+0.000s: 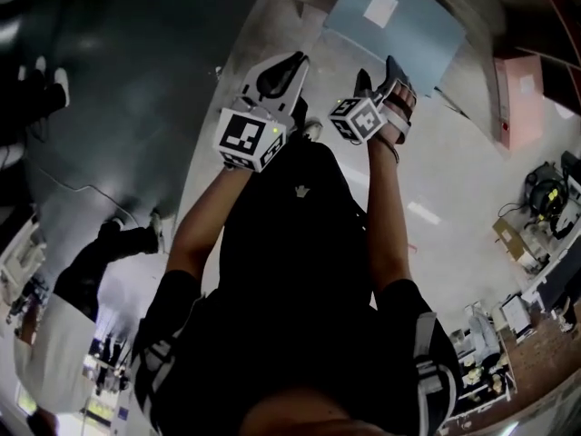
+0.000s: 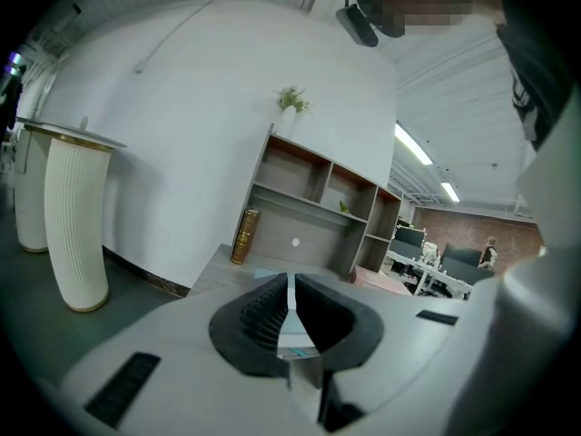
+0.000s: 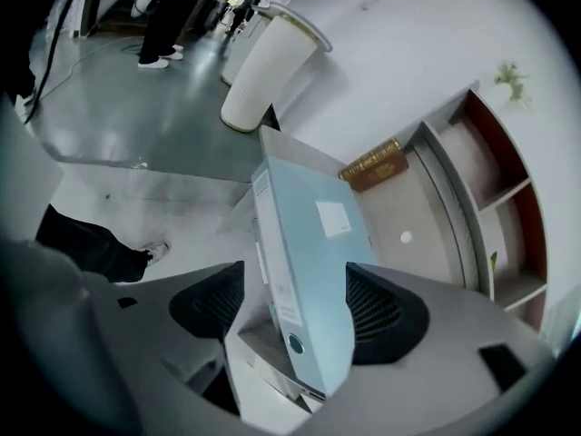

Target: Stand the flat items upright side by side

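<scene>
In mid-air before the shelf unit [image 3: 477,175], the light blue binder [image 3: 313,271] is hanging tilted, the right tongs [image 3: 295,280] pinching it across its covers; the left tongs [image 2: 290,293] are sitting pressed together beside them.

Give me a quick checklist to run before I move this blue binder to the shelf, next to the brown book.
1. Right gripper hold on the light blue binder: ok, the binder fills the gap between the jaws.
2. Left gripper free to help: ok, jaws together, nothing visibly clamped.
3. Binder upright: not ok, the head view shows its labelled broad face turned upward.
4. Room beside the brown book on the shelf: ok, the lower level to the book's right looks bare.
5. White ribbed column out of the way: ok, it stands apart, left of the shelf.
</scene>
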Motion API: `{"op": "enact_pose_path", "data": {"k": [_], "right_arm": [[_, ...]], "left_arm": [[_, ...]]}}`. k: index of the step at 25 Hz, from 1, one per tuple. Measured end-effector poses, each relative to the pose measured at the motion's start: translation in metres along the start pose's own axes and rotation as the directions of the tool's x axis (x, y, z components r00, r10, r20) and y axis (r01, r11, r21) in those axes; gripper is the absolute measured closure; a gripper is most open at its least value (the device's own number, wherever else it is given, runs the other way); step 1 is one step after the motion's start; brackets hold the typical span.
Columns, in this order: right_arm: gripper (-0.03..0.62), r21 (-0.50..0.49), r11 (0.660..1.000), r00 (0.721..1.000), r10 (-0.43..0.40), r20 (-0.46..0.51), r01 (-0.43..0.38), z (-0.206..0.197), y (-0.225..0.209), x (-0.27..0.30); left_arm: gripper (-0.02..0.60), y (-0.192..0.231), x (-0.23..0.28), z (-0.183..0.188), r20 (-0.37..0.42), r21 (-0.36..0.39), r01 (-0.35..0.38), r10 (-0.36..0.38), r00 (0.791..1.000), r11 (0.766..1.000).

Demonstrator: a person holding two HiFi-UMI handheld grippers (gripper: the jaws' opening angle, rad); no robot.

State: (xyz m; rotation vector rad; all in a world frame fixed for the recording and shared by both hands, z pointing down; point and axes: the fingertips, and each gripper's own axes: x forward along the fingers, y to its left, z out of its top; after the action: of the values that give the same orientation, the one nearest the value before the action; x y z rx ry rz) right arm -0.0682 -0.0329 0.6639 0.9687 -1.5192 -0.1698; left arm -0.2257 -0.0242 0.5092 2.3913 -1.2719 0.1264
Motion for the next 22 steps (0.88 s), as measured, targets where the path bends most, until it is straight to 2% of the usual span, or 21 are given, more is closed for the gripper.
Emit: {"op": "enact_pose_path", "data": {"k": [6, 12, 19, 22], "right_arm": [[0.237, -0.102, 0.989, 0.994, -0.108, -0.002, 0.107, -0.004, 0.013, 0.024], [0.226, -0.144, 0.971, 0.982, -0.188, 0.015, 0.189, -0.007, 0.015, 0.047], [0.223, -0.198, 0.940, 0.961, -0.272, 0.047, 0.276, -0.004, 0.016, 0.070], [0.223, -0.216, 0.934, 0.959, -0.278, 0.060, 0.284, -0.002, 0.020, 0.078]], "left_arm": [[0.538, 0.009, -0.025, -0.009, 0.047, -0.024, -0.029, 0.030, 0.998, 0.999], [0.538, 0.016, -0.029, -0.022, 0.087, -0.028, -0.034, 0.037, 0.996, 0.999], [0.538, 0.012, -0.027, -0.038, 0.131, -0.032, 0.013, -0.008, 0.991, 0.999], [0.538, 0.013, -0.026, -0.046, 0.137, -0.043, 0.016, -0.010, 0.991, 0.999]]}}
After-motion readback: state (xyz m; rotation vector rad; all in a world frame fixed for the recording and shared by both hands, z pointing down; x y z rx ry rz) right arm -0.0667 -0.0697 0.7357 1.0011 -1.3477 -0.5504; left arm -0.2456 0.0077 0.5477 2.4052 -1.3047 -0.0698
